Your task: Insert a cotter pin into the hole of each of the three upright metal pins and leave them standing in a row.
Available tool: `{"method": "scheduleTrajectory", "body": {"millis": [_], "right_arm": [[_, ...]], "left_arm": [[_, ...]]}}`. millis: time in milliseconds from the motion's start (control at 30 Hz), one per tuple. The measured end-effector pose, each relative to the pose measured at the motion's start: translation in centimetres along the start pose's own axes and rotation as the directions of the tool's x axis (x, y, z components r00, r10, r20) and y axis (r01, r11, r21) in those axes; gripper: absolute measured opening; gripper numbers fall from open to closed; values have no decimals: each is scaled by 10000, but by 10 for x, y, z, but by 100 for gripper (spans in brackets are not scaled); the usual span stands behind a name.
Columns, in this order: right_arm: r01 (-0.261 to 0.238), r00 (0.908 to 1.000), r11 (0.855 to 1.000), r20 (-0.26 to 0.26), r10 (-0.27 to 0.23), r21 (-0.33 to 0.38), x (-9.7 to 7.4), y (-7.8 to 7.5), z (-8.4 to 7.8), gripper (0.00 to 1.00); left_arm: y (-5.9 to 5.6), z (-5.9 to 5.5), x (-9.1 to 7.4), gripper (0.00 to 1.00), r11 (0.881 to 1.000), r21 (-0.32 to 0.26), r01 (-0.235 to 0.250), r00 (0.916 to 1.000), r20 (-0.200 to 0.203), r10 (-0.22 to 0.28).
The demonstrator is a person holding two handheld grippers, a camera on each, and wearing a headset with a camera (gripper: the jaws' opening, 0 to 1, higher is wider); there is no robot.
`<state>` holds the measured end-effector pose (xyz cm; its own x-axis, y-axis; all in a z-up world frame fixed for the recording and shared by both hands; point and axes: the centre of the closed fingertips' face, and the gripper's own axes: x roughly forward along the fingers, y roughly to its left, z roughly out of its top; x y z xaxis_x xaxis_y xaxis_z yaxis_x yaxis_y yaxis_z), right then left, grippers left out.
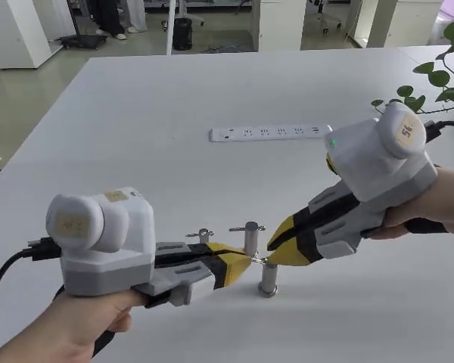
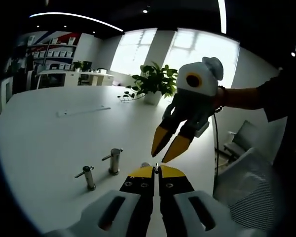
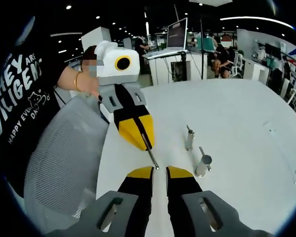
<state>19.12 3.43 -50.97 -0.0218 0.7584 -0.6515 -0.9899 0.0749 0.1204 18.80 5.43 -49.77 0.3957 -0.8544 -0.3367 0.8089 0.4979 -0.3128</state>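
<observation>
Three upright metal pins stand on the white table [image 1: 136,151]. The far two [image 1: 204,237] [image 1: 251,235] each carry a cotter pin across the top; in the left gripper view they are at left [image 2: 89,177] [image 2: 114,160]. The third pin [image 1: 268,280] stands nearest me, just below both gripper tips. My left gripper [image 1: 246,263] is shut on a thin cotter pin [image 3: 150,155], which sticks out of its yellow tips. My right gripper [image 1: 274,253] faces it tip to tip, jaws slightly open [image 3: 159,172], with the cotter pin's end right at them.
A white power strip [image 1: 271,133] lies across the table's middle. A potted plant [image 1: 439,76] stands at the far right edge. A grey mesh chair [image 3: 64,148] is by the table's near side. Other people sit at desks in the background.
</observation>
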Motion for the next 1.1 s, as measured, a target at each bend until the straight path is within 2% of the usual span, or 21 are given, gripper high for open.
{"method": "scheduleTrajectory", "body": {"millis": [100, 267, 400, 567, 700, 933, 1100], "right_arm": [[-515, 9986, 9985, 112, 514, 161, -1, 10, -2, 6], [-1142, 9933, 9927, 206, 1134, 389, 0, 23, -4, 6], [-1719, 9846, 9842, 380, 1704, 424, -1, 35, -1, 5], [-2171, 9758, 9754, 369, 2157, 391, -1, 45, -2, 4], [-2443, 9691, 9690, 448, 2426, 359, -3, 52, -2, 0], [-2540, 9665, 9666, 466, 2524, 329, -5, 54, -1, 0], [-2487, 9680, 9685, 305, 2489, -98, -5, 55, 0, 0]], "left_arm": [[-4, -1, -1, 0, 9997, 101, 221, 9998, 28, -222], [-18, 1, -3, 0, 9951, 212, 970, 9950, 215, -974], [-27, 0, -3, 0, 9906, 276, 1340, 9908, 153, -1344], [-34, 0, -2, 0, 9851, 264, 1700, 9851, 219, -1706], [-38, -1, -2, 0, 9835, 291, 1785, 9836, 220, -1792], [-40, 1, -5, 0, 9811, 195, 1926, 9804, 397, -1932], [-40, 1, -6, 0, 9807, 231, 1939, 9801, 381, -1947]]}}
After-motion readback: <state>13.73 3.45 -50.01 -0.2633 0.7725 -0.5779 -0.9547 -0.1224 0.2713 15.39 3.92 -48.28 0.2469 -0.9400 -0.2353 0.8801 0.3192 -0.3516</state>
